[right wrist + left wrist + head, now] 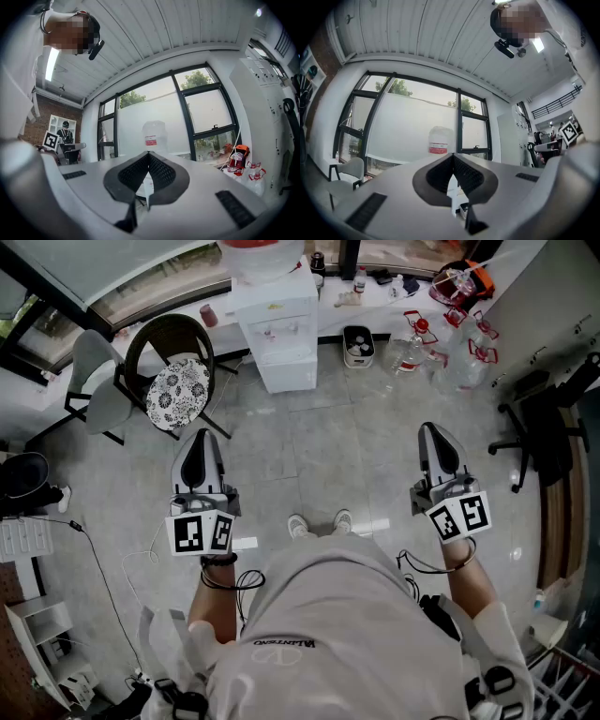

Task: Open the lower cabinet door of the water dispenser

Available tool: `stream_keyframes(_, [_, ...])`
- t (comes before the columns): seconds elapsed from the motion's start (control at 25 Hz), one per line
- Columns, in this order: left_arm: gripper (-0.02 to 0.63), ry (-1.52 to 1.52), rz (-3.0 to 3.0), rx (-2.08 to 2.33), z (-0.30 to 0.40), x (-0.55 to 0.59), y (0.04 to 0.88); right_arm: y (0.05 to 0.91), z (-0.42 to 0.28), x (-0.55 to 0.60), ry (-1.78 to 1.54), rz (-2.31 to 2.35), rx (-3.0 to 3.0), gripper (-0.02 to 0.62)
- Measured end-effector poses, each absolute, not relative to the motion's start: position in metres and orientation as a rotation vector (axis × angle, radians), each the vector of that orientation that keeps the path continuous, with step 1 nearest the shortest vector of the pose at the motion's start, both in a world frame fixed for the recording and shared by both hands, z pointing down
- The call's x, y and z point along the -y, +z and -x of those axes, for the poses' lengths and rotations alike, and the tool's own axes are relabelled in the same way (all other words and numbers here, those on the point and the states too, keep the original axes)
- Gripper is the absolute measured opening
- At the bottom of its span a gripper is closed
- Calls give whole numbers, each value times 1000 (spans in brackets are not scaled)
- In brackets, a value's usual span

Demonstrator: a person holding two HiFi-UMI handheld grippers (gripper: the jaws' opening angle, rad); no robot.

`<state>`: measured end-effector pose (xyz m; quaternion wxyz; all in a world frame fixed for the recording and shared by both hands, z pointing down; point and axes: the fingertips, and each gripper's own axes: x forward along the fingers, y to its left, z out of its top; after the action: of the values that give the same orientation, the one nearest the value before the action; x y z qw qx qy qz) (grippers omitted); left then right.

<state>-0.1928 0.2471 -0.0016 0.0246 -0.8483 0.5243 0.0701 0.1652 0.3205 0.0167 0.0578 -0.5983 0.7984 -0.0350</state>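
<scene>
Grey floor tiles (328,442) filled the room, with a window wall at the far edge. The water dispenser (277,329) stood on the floor against that wall, and a large bottle (255,253) sat on top of it. Its lower cabinet door (291,371) faced the person. The door looked shut, with its long axis upright; I could not make out a handle or which side was hinged.

The left gripper (200,439) and the right gripper (434,432) were both held about level over the floor, and both pointed toward the far wall. Their fingers were clenched, tips together, with nothing between them. In the left gripper view the bottle (440,139) showed just above the closed tips, and in the right gripper view the bottle (153,133) showed likewise, so the dispenser lay straight ahead of each.

Both grippers were well apart from the door. The left one seemed to be the nearer, because the dispenser stood ahead and only a little to its right, while from the right one it lay further to the left.

A chair with a patterned cushion (178,390) stood just left of the dispenser, a small bin (359,346) just right of it, and empty jugs (441,357) further right. The floor between the person's shoes (320,522) and the door carried nothing, so I judged the approach to be free.
</scene>
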Motion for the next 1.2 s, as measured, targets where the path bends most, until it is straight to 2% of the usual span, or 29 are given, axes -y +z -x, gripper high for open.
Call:
stream_keyframes(0.68, [3,257,2632,-1636,205,-248,6,21,-148,-319,-134,1745,-2423,14])
stream_keyframes(1.2, [3,217,2719,-1585,238,-224,23,28,-95,-300,-104,1787,-2478,15])
